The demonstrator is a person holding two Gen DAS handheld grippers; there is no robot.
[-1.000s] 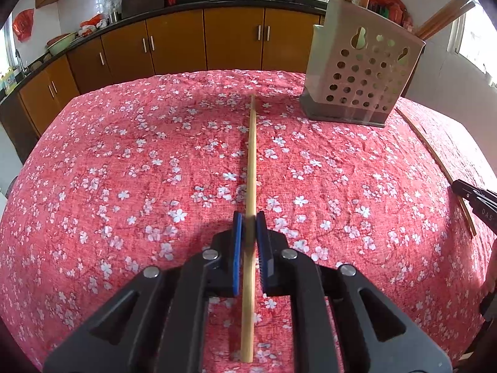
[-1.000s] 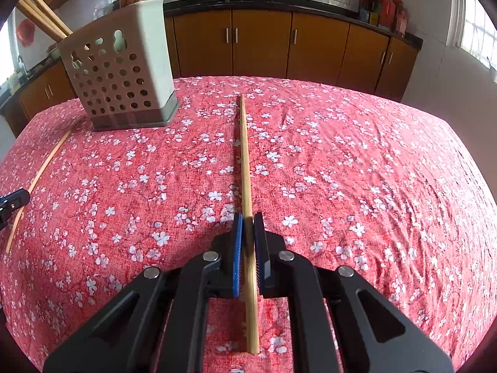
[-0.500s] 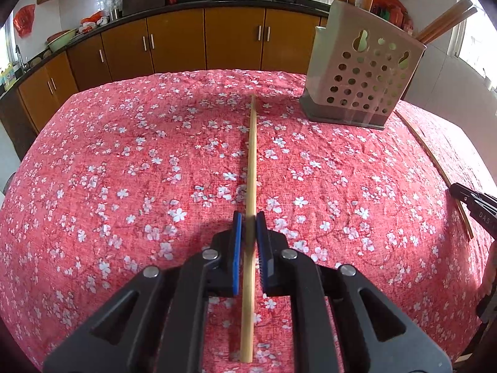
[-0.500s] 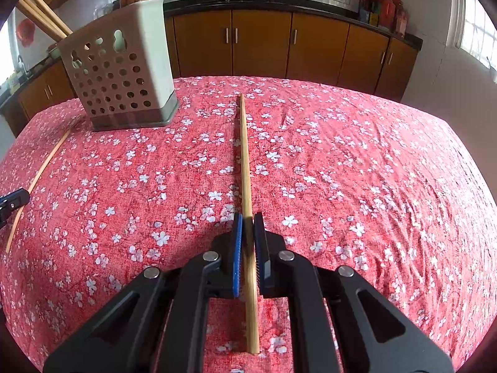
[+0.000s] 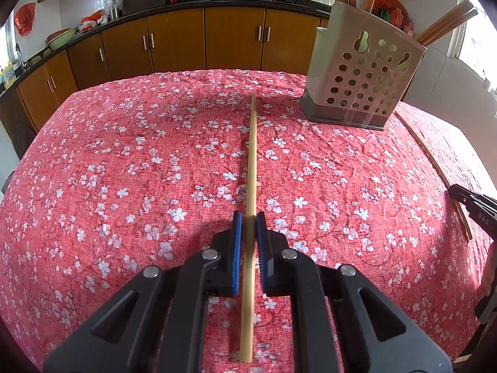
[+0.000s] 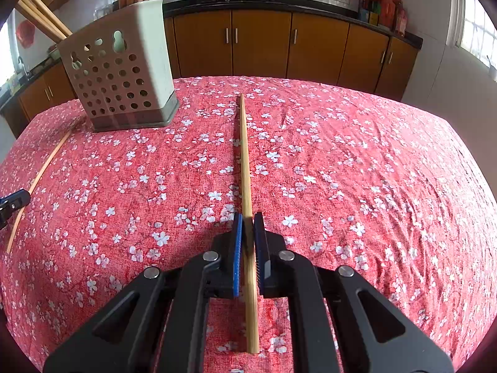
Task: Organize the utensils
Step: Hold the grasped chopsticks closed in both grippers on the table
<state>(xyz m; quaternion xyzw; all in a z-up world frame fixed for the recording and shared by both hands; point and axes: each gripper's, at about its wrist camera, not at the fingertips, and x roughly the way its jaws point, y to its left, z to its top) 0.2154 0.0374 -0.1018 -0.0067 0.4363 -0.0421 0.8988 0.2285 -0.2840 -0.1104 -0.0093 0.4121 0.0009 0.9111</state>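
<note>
My left gripper [image 5: 248, 217] is shut on a long wooden chopstick [image 5: 252, 161] that points forward over the red floral tablecloth. My right gripper [image 6: 247, 219] is shut on another wooden chopstick [image 6: 244, 161], also pointing forward. A perforated beige utensil holder [image 5: 362, 77] with several chopsticks standing in it sits at the far right in the left wrist view and at the far left in the right wrist view [image 6: 119, 74]. Each gripper's tip shows at the edge of the other's view: the right gripper [image 5: 472, 205] and the left gripper [image 6: 12, 202].
The tablecloth [image 5: 124, 161] covers a round table. Brown kitchen cabinets [image 6: 261, 43] with woks on the counter stand behind. The table edge curves away on both sides.
The left gripper has lifted and edged slightly, so the holder looks a little nearer. The right wrist view is unchanged.
</note>
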